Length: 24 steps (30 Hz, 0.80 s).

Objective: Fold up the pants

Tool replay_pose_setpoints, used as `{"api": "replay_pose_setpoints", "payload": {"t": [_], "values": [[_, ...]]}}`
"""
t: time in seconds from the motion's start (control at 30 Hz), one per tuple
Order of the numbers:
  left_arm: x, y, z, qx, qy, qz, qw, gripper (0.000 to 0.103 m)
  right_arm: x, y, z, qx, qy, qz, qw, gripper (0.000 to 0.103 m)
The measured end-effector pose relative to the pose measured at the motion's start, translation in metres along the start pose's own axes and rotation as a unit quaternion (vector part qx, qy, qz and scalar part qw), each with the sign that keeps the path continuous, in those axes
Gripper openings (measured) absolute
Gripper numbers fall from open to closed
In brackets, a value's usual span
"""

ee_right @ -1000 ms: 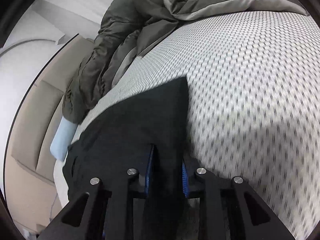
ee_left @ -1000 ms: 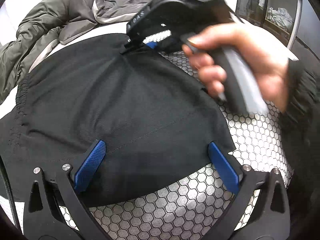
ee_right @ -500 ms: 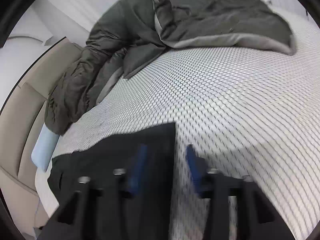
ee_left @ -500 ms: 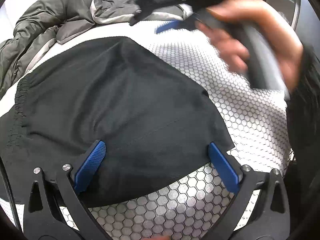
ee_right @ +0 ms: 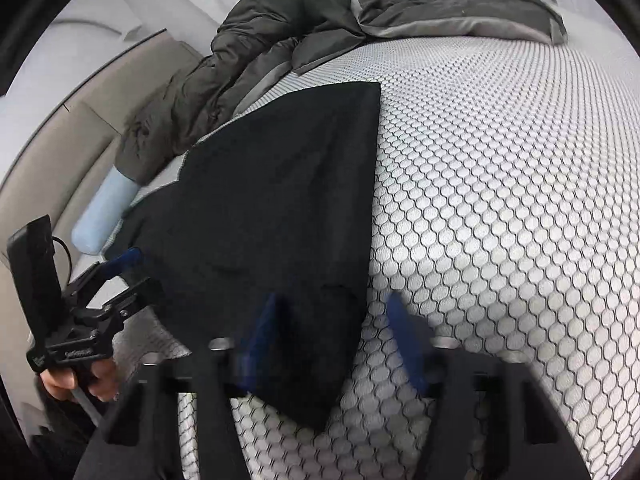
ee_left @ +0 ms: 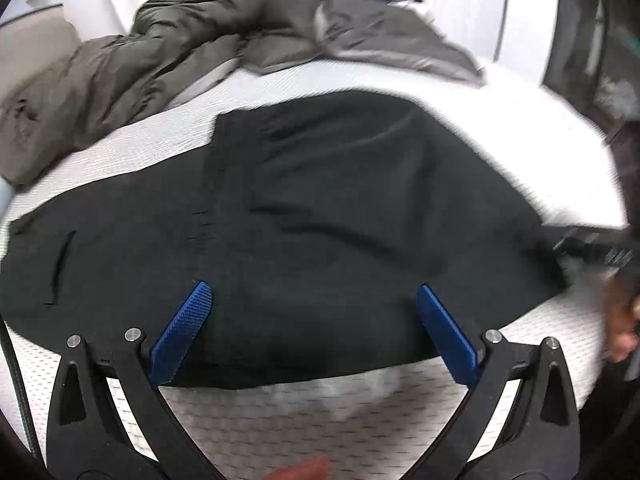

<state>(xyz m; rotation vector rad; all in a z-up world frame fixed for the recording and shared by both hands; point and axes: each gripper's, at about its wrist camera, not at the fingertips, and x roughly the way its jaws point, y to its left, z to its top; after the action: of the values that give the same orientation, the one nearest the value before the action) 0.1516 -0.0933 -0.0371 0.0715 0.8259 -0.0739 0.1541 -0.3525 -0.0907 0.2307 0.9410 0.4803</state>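
Black pants (ee_left: 340,208) lie folded flat on the white honeycomb mattress (ee_left: 300,420). My left gripper (ee_left: 316,312) hovers over their near edge, open wide, with nothing pinched between its blue pads (ee_left: 184,332). The right gripper (ee_left: 592,248) shows blurred at the right edge, by the pants' right corner. In the right wrist view the pants (ee_right: 272,208) run up the left half. My right gripper (ee_right: 332,320) is blurred and its jaws are closing. The pants' near corner lies between them, and the pads do not press on it. At lower left a hand (ee_right: 76,384) holds the open left gripper (ee_right: 116,276).
A rumpled grey-green duvet (ee_left: 180,40) is heaped along the far side of the bed, the duvet (ee_right: 320,12) also filling the top of the right view. A pale blue pillow (ee_right: 104,216) lies against a beige headboard (ee_right: 60,140). Bare mattress (ee_right: 500,200) stretches right of the pants.
The right gripper let go of the pants' far corner, lifted off and drew back to their near right corner. The left gripper pulled back, so more of the pants shows.
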Motion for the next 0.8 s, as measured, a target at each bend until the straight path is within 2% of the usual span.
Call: {"api": "replay_pose_setpoints", "payload": {"t": [0.03,0.07,0.1,0.13,0.2,0.23,0.3,0.4,0.5,0.57,0.6,0.63,0.73,0.8], "values": [[0.006,0.004,-0.002,0.004,0.013,0.013,0.9998,0.102,0.003,0.000,0.001,0.007,0.003,0.004,1.000,0.025],[0.010,0.006,-0.004,0.005,0.024,0.017,0.9995,0.102,0.002,0.000,0.002,0.009,0.002,-0.001,1.000,0.016],[0.014,0.007,-0.005,0.005,0.032,0.016,0.9993,0.102,0.001,-0.001,0.002,0.007,-0.001,-0.007,1.000,0.014],[0.016,0.009,-0.007,0.008,0.035,0.016,0.9992,0.102,-0.001,-0.002,0.004,0.005,-0.001,-0.015,1.000,0.014],[0.013,0.011,-0.008,0.010,0.033,0.017,0.9993,0.102,0.001,0.001,0.011,-0.031,0.008,-0.072,0.997,0.017],[0.012,0.010,-0.009,0.008,0.031,0.017,0.9994,0.102,0.001,0.003,0.012,-0.045,0.012,-0.083,0.995,0.017],[0.002,0.010,-0.006,0.000,0.011,0.009,0.9999,0.102,-0.011,0.006,0.013,-0.045,-0.011,-0.076,0.996,0.021],[-0.011,0.006,0.004,-0.004,-0.023,-0.032,0.9992,0.102,-0.027,0.028,0.012,-0.081,-0.059,-0.060,0.993,0.027],[0.001,-0.006,0.017,0.002,-0.003,-0.040,0.9992,0.102,-0.014,0.058,0.009,-0.126,-0.054,-0.037,0.990,0.030],[0.014,-0.009,0.023,-0.003,0.012,-0.042,0.9991,0.092,0.012,0.078,0.008,-0.155,-0.026,-0.042,0.987,0.030],[0.023,-0.007,0.026,-0.008,0.021,-0.036,0.9991,0.080,0.023,0.086,0.007,-0.166,-0.014,-0.050,0.985,0.030],[0.031,-0.006,0.027,-0.008,0.027,-0.026,0.9993,0.072,0.034,0.090,0.007,-0.174,-0.003,-0.061,0.983,0.030],[0.035,-0.003,0.026,0.005,0.023,-0.025,0.9994,0.061,0.051,0.091,0.005,-0.192,0.012,-0.089,0.977,0.030],[0.035,0.001,0.025,0.010,0.020,-0.023,0.9995,0.058,0.043,0.086,0.001,-0.187,0.009,-0.097,0.977,0.030]]}}
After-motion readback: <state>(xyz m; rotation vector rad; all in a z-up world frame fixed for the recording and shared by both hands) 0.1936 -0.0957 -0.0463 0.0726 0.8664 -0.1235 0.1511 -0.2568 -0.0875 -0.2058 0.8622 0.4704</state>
